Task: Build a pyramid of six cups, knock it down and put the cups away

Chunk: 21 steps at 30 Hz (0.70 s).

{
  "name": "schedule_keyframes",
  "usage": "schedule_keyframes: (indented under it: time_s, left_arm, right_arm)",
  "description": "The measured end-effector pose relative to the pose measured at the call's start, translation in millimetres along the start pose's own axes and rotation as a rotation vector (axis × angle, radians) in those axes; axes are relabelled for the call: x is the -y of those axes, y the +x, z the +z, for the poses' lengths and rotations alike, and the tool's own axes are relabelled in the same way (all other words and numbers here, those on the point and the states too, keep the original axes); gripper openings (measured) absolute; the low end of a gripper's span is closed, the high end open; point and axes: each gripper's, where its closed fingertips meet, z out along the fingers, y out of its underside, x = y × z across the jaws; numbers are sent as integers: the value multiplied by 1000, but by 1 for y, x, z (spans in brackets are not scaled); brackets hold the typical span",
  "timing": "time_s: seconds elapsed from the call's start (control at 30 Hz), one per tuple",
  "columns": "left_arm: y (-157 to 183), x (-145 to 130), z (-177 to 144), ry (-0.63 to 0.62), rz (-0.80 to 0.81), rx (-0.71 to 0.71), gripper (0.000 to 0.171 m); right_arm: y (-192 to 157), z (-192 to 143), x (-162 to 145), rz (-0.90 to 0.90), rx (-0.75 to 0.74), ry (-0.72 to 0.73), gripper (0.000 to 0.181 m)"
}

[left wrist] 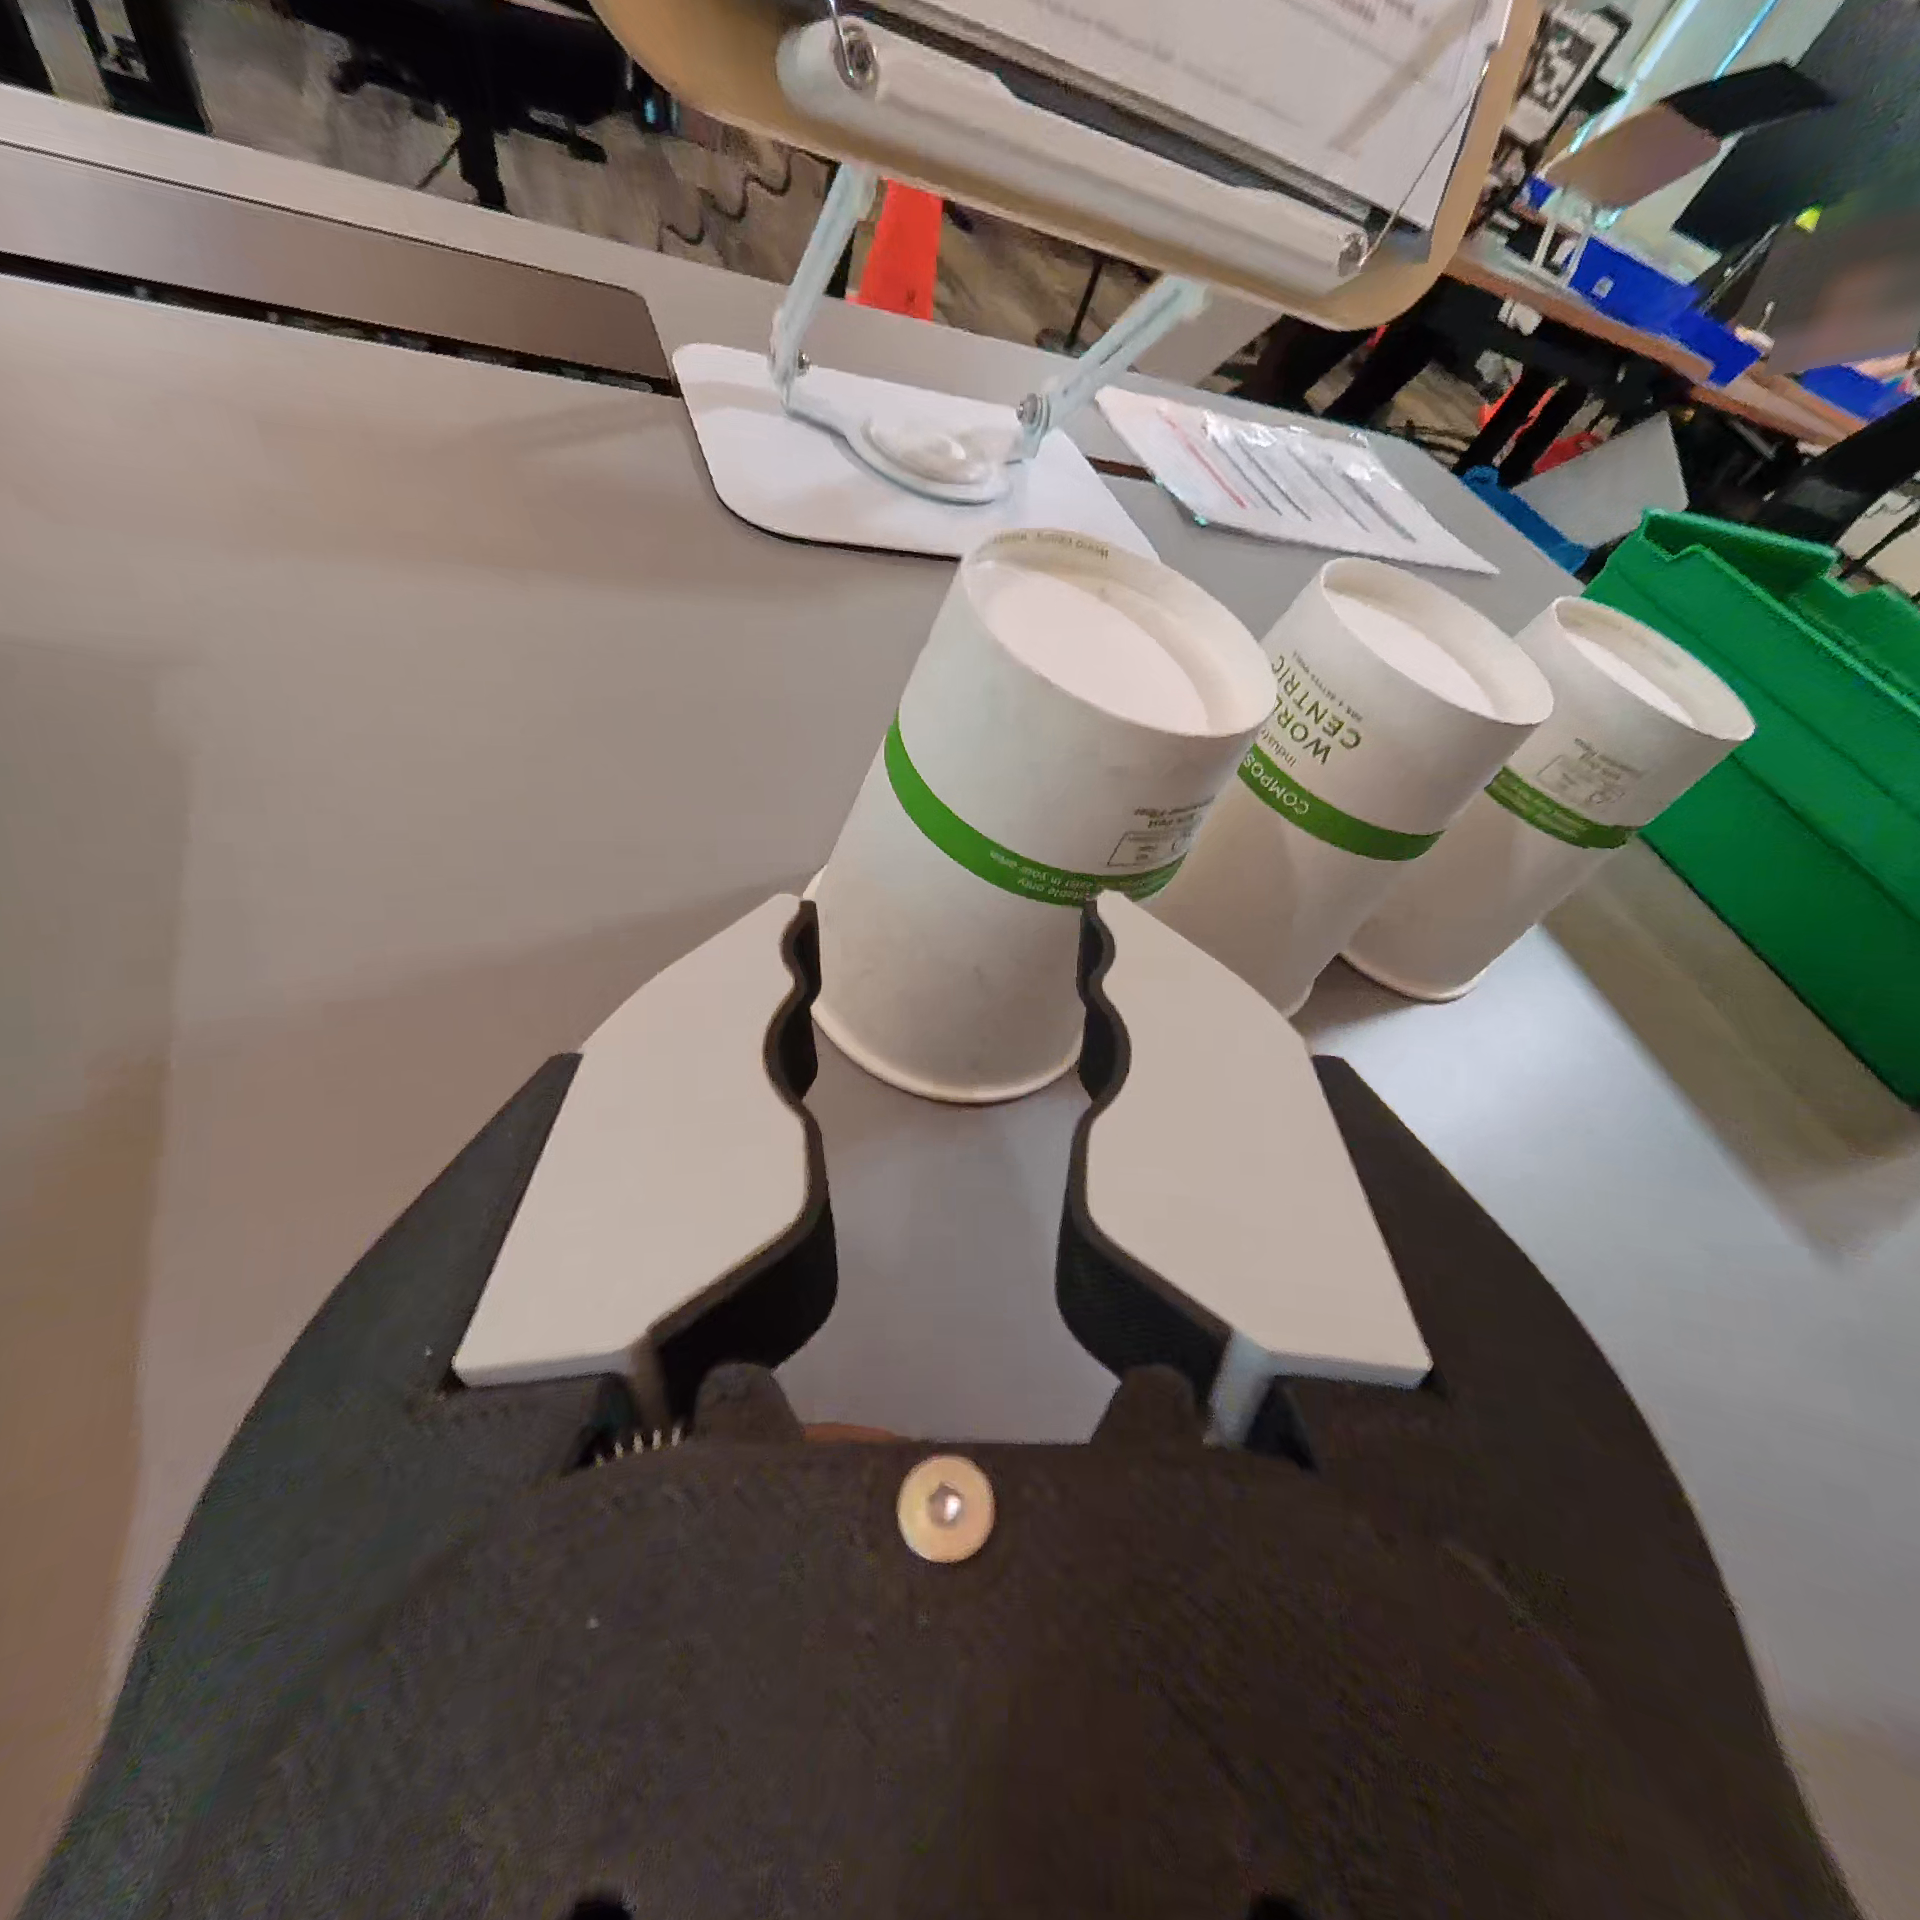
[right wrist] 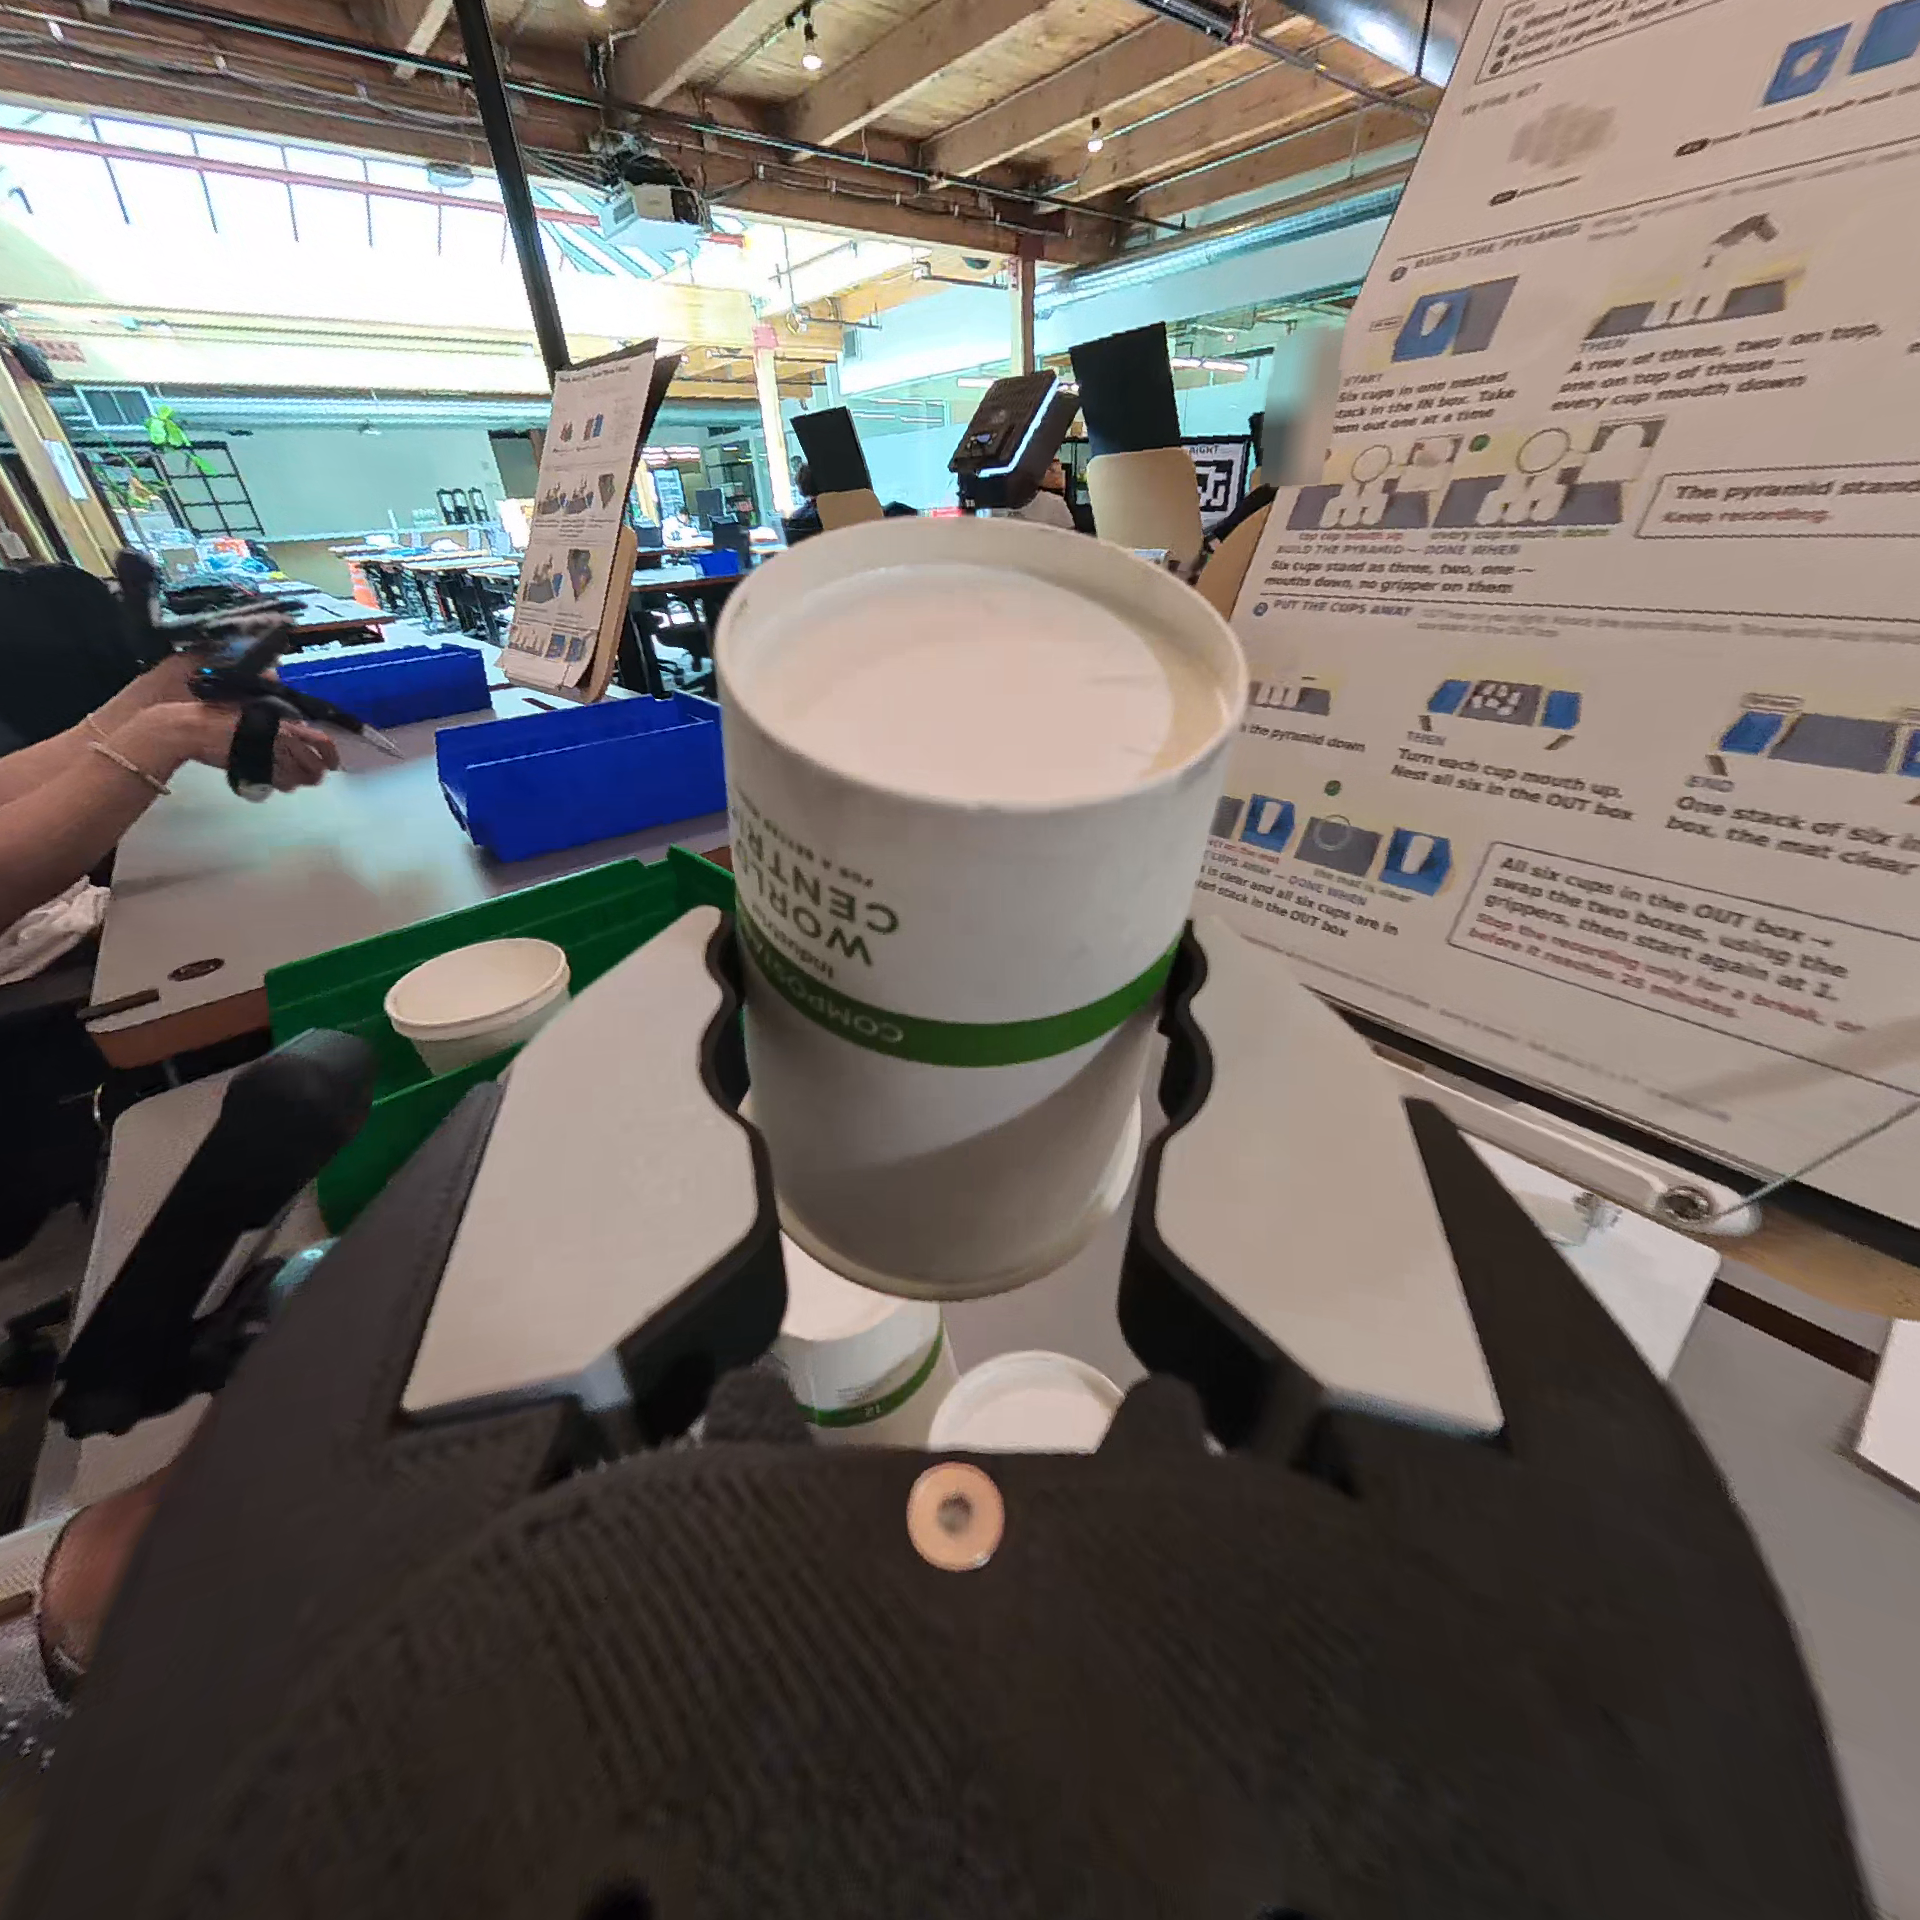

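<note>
While mouth-dn: 4 cups (left wrist: 1382,748)

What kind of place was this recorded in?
Probably a large shared workshop or lab: exposed wooden ceiling beams, rows of work tables with blue bins, and propped-up instruction sheets.

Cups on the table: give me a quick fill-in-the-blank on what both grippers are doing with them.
The row on the grey table holds ___ upside-down cups.
The left gripper brackets the row's ___ cup.
The right gripper holds its cup mouth ___.
One more cup stands in the ___ bin.

Missing: three; leftmost; down; green
</note>
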Motion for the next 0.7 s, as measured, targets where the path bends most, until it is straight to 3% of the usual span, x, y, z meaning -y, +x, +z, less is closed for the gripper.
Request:
schedule_keyframes:
  time_s: [0.7]
  left_arm:
    - [13,-12,15,-61,22,-74,43]
  right_arm:
    - [14,-13,-6,45,-27,10,80]
